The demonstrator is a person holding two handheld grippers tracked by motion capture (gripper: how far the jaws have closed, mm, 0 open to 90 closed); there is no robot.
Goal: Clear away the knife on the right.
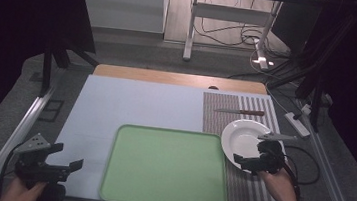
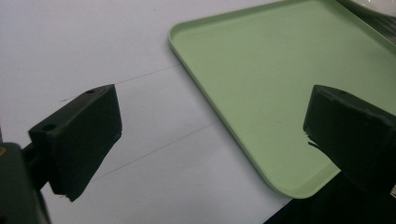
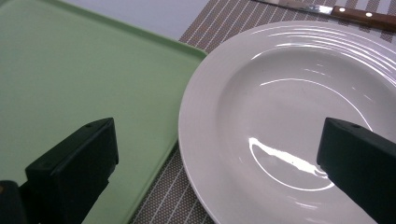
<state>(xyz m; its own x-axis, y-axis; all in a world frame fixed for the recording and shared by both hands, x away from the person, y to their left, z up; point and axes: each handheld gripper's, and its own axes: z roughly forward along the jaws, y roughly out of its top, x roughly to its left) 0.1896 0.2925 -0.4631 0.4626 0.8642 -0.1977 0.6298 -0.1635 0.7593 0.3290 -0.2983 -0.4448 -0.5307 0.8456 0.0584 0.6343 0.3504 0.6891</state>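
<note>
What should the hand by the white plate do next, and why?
Probably lower the right gripper so its open jaws straddle the near rim of the white plate, then close. The plate lies empty on the striped mat beside the empty green tray.

Grey carpeted floor (image 1: pixel 136 56) around the work table. Beyond the table, a white-framed desk (image 1: pixel 226 12) on pale wood flooring, with black cables (image 1: pixel 233 34) coiled beneath and a bright spot of light at its right foot. White wall panel (image 1: pixel 121 4) at rear left. Black curtains (image 1: pixel 20 8) at both sides. Aluminium rail (image 1: pixel 11 138) along the left; a white power strip (image 1: pixel 297 124) at right.
</note>
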